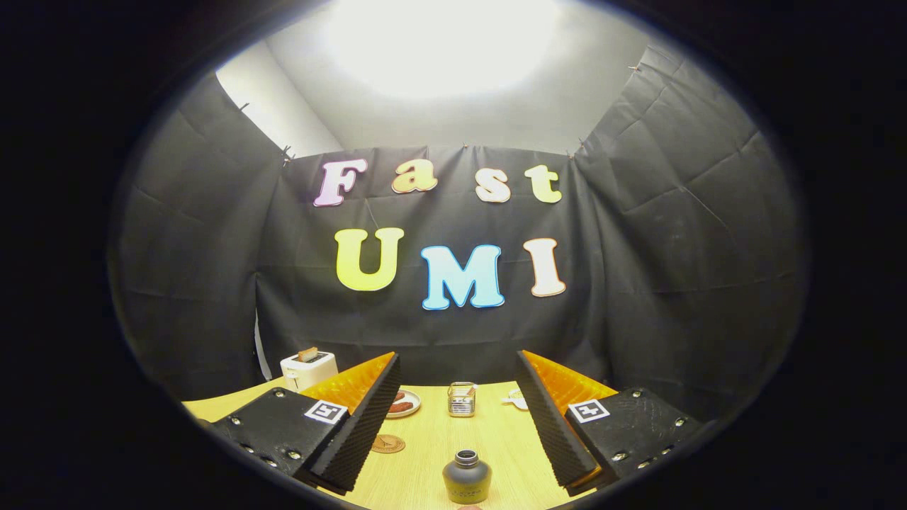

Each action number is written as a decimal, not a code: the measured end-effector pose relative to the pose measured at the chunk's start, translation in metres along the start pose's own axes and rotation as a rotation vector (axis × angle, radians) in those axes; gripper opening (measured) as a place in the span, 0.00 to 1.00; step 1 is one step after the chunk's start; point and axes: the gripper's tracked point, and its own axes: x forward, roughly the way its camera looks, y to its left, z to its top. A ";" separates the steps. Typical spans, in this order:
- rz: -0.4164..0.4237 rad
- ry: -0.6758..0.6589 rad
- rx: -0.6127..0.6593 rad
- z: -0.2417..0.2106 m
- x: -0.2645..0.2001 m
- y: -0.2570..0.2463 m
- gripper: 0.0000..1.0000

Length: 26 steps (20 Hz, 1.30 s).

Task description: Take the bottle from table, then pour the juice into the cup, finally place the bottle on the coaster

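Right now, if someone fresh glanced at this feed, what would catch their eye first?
Probably the dark bottle, standing upright on the wooden table in the gap between the gripper's open fingers, untouched. Beyond it sits a small glass cup, with a plate of food beside the left finger and a round coaster nearer that finger. A white toaster with bread in it stands at the table's far left corner.

Bottle [467, 477]: dark grey, squat, rounded shoulders, short metallic neck, upright on light wooden table, low between spread fingers, touching neither. Cup [461, 399]: small, clear-looking, maybe glass with metal frame, upright farther back on table, beyond bottle. Coaster [387, 444]: round, brown, flat, left of bottle, near left finger, nothing on it
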 end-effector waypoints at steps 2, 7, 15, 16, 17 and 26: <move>0.009 0.010 -0.007 -0.009 0.001 0.000 0.98; 0.034 0.045 -0.013 -0.035 0.004 -0.001 0.98; 0.073 0.100 -0.010 -0.078 0.018 -0.002 0.98; 0.080 0.109 -0.011 -0.084 0.019 -0.002 0.98; 0.084 0.120 -0.015 -0.090 0.020 -0.003 0.98; 0.129 0.198 -0.064 -0.136 0.026 -0.001 0.98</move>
